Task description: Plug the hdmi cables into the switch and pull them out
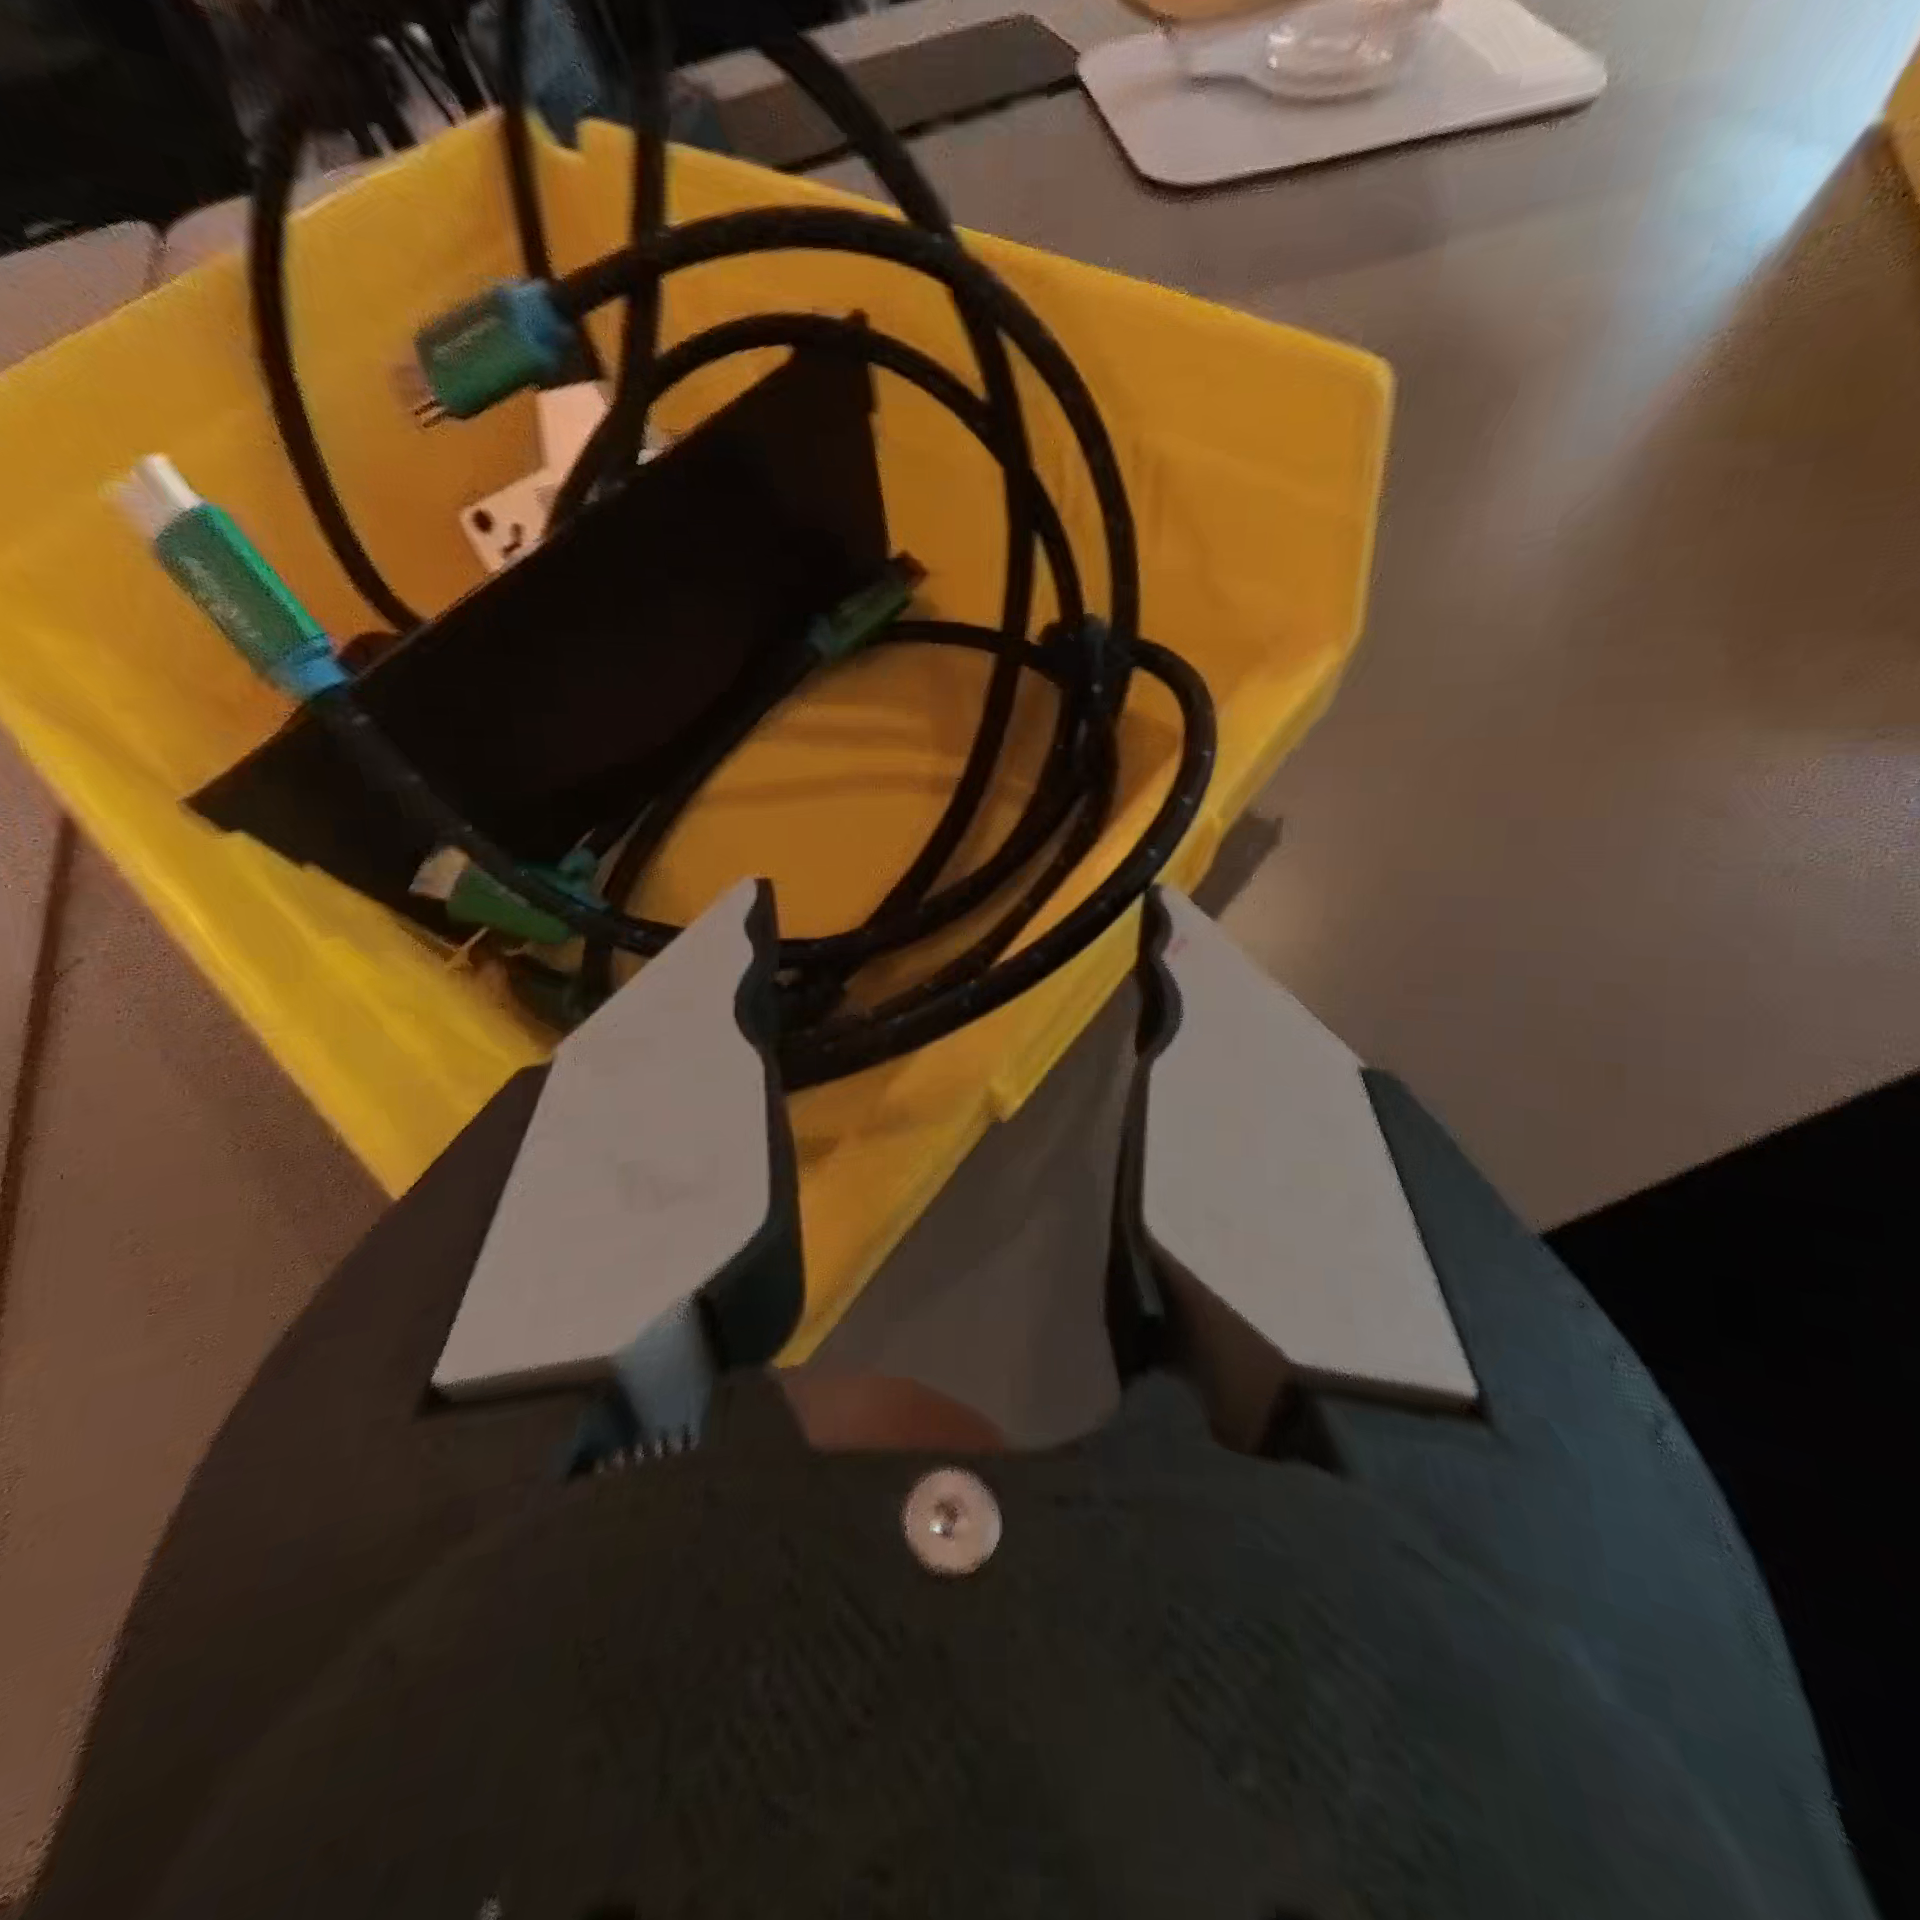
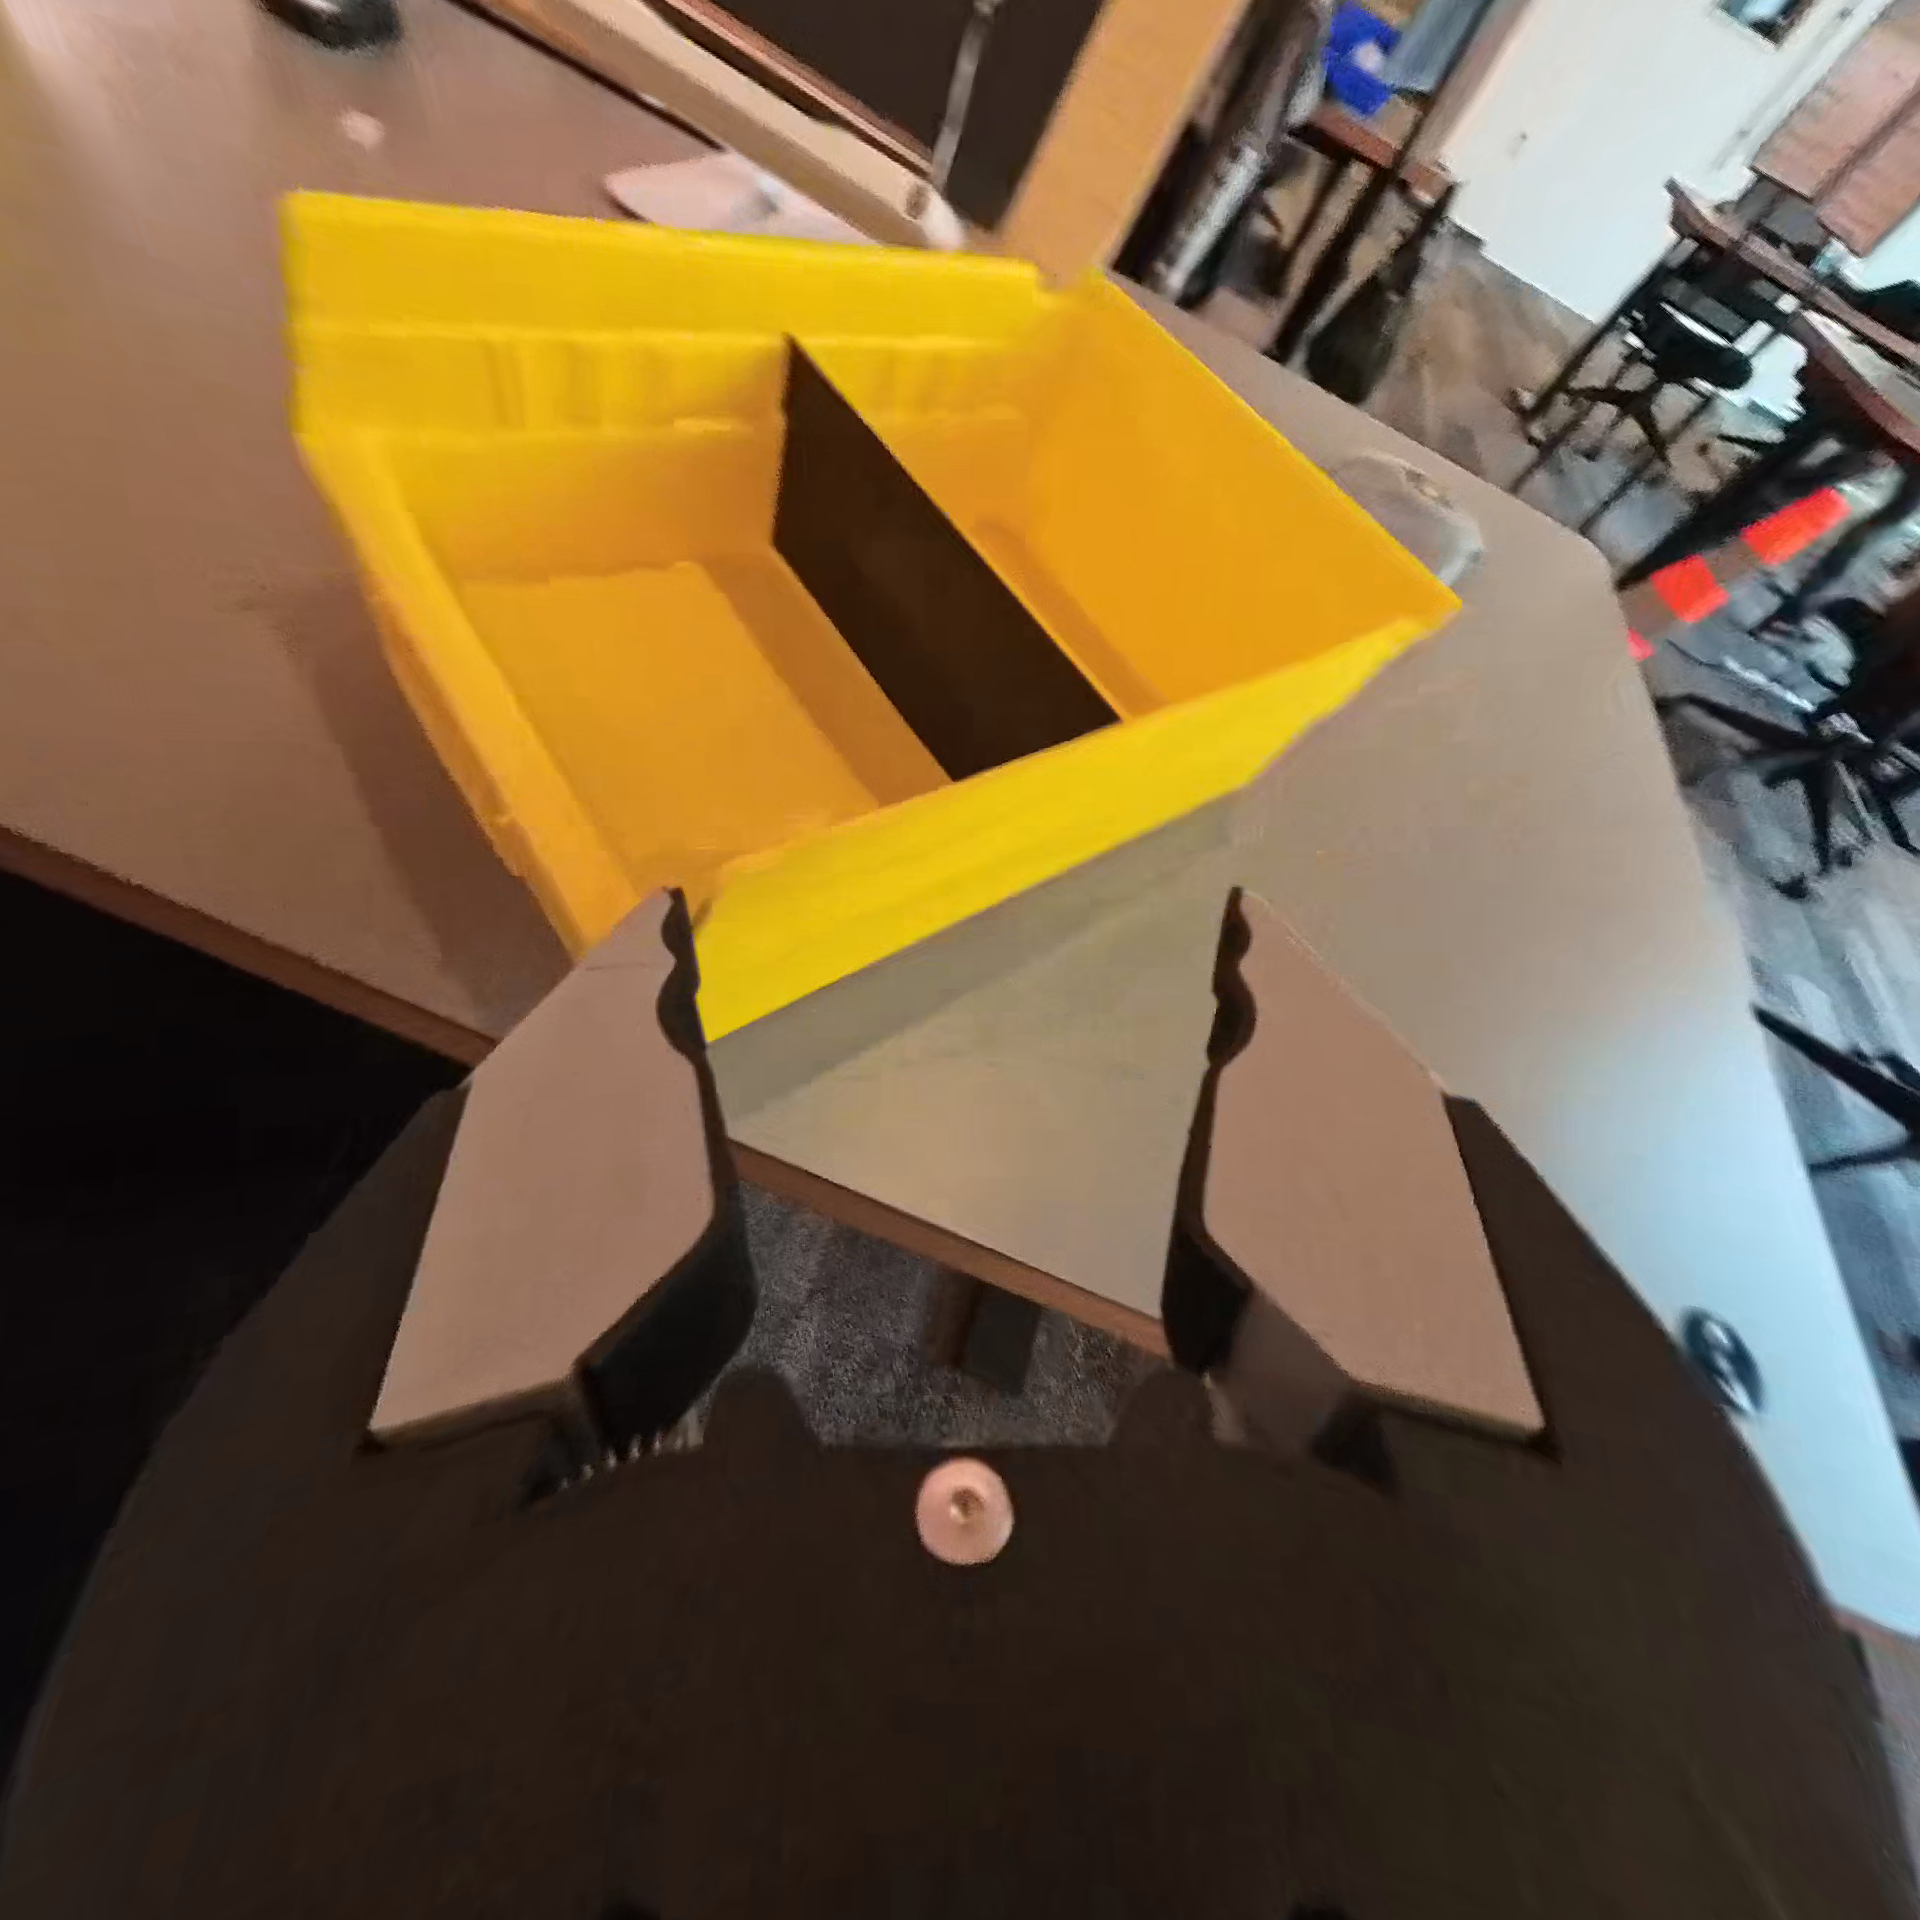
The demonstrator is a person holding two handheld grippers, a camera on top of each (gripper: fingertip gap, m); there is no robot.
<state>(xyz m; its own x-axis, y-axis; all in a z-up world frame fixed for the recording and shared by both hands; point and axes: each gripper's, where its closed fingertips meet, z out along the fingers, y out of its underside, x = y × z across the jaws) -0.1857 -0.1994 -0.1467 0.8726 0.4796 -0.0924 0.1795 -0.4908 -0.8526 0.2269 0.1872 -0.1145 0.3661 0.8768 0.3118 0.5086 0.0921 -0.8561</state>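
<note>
In the left wrist view a yellow bin (image 1: pixel 1247 436) holds coiled black HDMI cables (image 1: pixel 1081 582) with green and blue plugs (image 1: pixel 499 338), one plug (image 1: pixel 244 592) sticking up at the left. A black divider (image 1: pixel 582 686) crosses the bin; a white object (image 1: pixel 540 478), perhaps the switch, shows behind it. My left gripper (image 1: pixel 956 925) is open and empty, just over the bin's near edge above the cable loops. In the right wrist view my right gripper (image 2: pixel 956 935) is open and empty, in front of a second yellow bin (image 2: pixel 987 842) that is empty, with a black divider (image 2: pixel 914 592).
Both bins sit on a brown table (image 1: pixel 1610 623). A white mat (image 1: pixel 1340 94) with a clear item lies at the back right in the left wrist view. In the right wrist view the table edge (image 2: pixel 935 1236) is close, with chairs and desks (image 2: pixel 1766 416) beyond.
</note>
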